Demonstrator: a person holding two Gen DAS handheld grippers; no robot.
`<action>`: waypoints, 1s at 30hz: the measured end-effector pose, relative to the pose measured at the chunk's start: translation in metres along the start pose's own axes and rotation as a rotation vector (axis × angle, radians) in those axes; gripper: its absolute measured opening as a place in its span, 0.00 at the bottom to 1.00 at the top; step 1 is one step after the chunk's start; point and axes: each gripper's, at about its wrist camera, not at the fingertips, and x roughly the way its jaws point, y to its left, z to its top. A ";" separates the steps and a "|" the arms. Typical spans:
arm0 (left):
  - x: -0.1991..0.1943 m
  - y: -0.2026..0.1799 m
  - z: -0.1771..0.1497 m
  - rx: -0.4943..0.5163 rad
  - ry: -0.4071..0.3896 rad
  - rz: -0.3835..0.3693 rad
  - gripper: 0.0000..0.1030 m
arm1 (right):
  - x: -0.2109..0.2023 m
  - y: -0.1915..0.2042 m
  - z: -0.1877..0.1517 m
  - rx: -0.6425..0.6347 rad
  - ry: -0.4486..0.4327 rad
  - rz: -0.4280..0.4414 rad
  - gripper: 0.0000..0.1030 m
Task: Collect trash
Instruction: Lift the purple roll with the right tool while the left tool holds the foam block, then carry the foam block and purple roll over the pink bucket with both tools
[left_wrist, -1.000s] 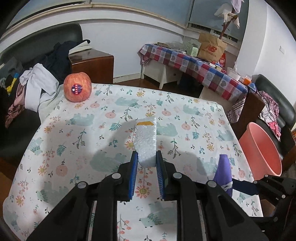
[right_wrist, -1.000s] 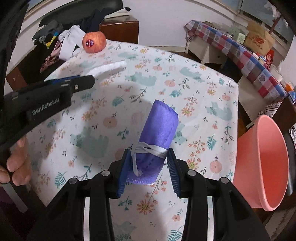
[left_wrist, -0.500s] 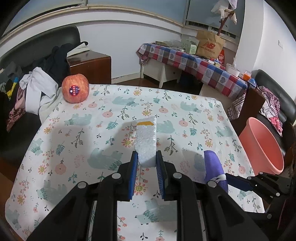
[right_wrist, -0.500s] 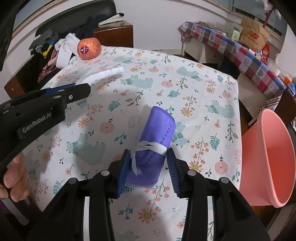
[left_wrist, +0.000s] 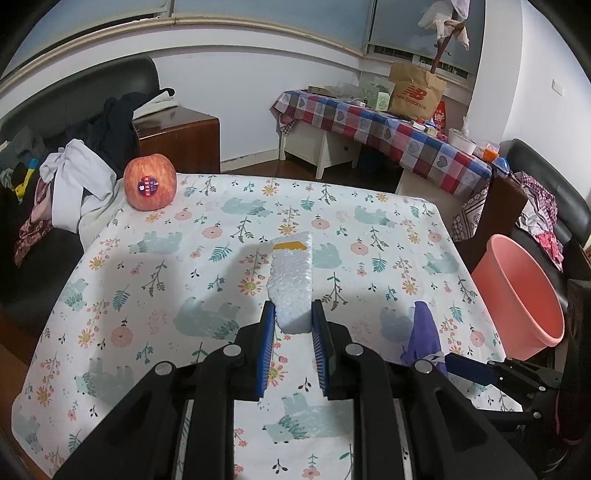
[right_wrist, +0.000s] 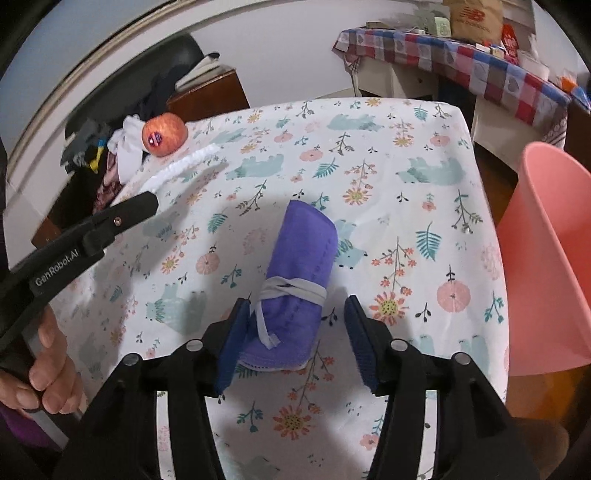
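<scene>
My left gripper (left_wrist: 293, 319) is shut on a white foam block (left_wrist: 292, 280) with an orange patch at its far end, held above the floral tablecloth (left_wrist: 207, 236). The foam also shows in the right wrist view (right_wrist: 184, 162). My right gripper (right_wrist: 295, 314) is open wider, with a gap on the right side of the rolled purple mask (right_wrist: 299, 284) tied with its white straps; the left pad still touches it. The mask also shows in the left wrist view (left_wrist: 424, 332). A pink bin (left_wrist: 517, 302) stands off the table's right edge, seen too in the right wrist view (right_wrist: 550, 258).
A red apple (left_wrist: 149, 181) with a sticker sits at the table's far left corner, beside a pile of clothes (left_wrist: 74, 181) on a dark sofa. A wooden cabinet (left_wrist: 177, 140) and a checked-cloth table (left_wrist: 388, 129) stand behind.
The right gripper's jaws have opened around the purple mask, and it has shifted right toward the pink bin. The left gripper still holds the foam block, raised slightly.
</scene>
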 end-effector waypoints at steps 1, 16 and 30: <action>0.000 -0.001 0.000 0.002 0.000 0.000 0.18 | 0.000 0.002 -0.001 -0.005 -0.003 -0.001 0.52; -0.003 -0.010 -0.007 0.024 0.000 0.003 0.19 | -0.010 0.004 -0.012 -0.005 -0.059 0.006 0.52; -0.022 -0.026 -0.012 0.063 -0.036 0.000 0.19 | -0.032 0.002 -0.024 -0.001 -0.114 0.012 0.37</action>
